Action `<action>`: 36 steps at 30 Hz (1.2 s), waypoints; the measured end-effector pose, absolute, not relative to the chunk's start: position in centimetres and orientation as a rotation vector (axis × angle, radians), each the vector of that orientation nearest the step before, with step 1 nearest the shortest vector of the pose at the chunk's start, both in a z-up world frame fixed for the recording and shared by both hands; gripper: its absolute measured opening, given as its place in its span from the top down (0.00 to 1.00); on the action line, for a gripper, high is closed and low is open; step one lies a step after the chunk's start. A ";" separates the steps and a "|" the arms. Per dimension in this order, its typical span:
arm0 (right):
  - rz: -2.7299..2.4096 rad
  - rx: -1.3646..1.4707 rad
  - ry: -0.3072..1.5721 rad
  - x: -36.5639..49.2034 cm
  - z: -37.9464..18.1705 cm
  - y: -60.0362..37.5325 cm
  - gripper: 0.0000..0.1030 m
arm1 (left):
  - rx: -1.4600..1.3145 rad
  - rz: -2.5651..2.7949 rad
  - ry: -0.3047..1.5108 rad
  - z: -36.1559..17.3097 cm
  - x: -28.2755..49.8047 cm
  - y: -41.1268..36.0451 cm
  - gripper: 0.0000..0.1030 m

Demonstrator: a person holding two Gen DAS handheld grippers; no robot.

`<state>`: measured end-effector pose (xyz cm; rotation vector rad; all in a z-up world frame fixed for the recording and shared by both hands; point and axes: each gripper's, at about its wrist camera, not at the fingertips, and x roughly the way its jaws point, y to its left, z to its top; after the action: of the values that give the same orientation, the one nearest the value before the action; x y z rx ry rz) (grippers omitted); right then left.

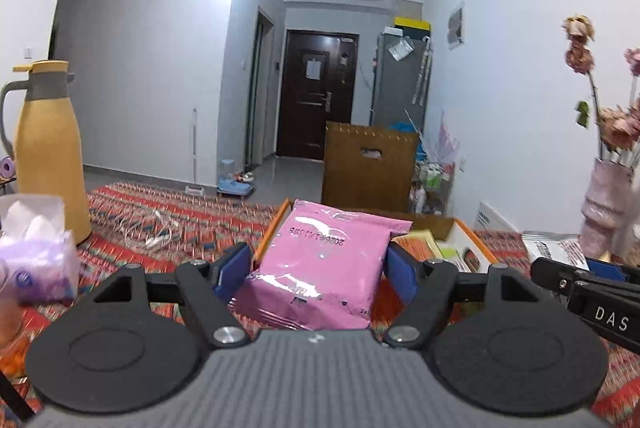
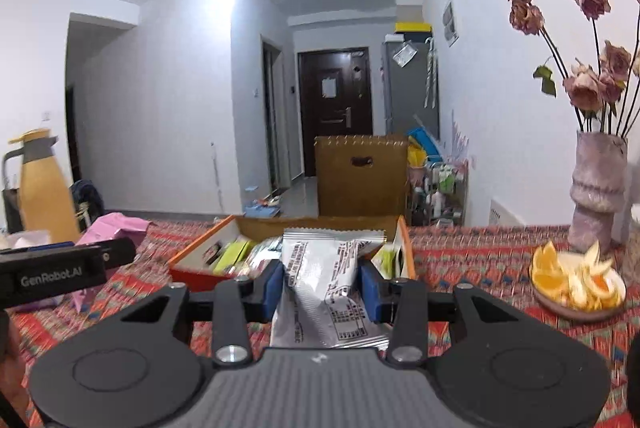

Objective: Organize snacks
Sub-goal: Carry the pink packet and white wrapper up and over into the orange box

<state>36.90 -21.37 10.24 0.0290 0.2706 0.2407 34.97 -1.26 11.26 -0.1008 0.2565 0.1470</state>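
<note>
My left gripper [image 1: 318, 268] is shut on a pink snack packet [image 1: 328, 264], its blue pads pressing both sides; the packet points toward an orange-rimmed cardboard box [image 1: 474, 240] just ahead on the patterned tablecloth. My right gripper [image 2: 323, 288] is shut on a silver snack packet [image 2: 320, 280] with black print, held just short of the same box [image 2: 200, 252]. Inside the box lie several packets, green and yellow ones among them [image 2: 232, 254]. The pink packet [image 2: 116, 226] and the left gripper's black body [image 2: 60, 274] show at the left of the right wrist view.
A yellow thermos jug [image 1: 48, 155] and a tissue pack [image 1: 36, 252] stand at the left. A pink vase of dried roses [image 2: 596, 195] and a plate of orange pieces [image 2: 576, 284] sit at the right. A brown carton [image 1: 368, 163] stands beyond the table.
</note>
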 end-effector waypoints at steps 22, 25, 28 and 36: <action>0.201 -0.014 0.451 61.4 7.0 -17.9 0.61 | -0.122 0.229 0.466 7.3 59.7 0.1 0.28; 0.190 -0.041 0.496 64.3 6.7 -17.6 0.60 | -0.120 0.223 0.529 6.6 62.1 0.6 0.28; 0.187 -0.065 0.563 66.5 6.3 -17.2 0.58 | -0.104 0.219 0.562 6.0 63.5 0.7 0.25; 0.185 -0.098 0.605 68.5 5.2 -16.0 0.38 | -0.116 0.206 0.593 5.7 64.8 1.0 0.11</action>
<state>68.49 -16.04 5.23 -0.0976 0.6054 0.1852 64.78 1.00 5.69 -0.1159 0.5927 0.2062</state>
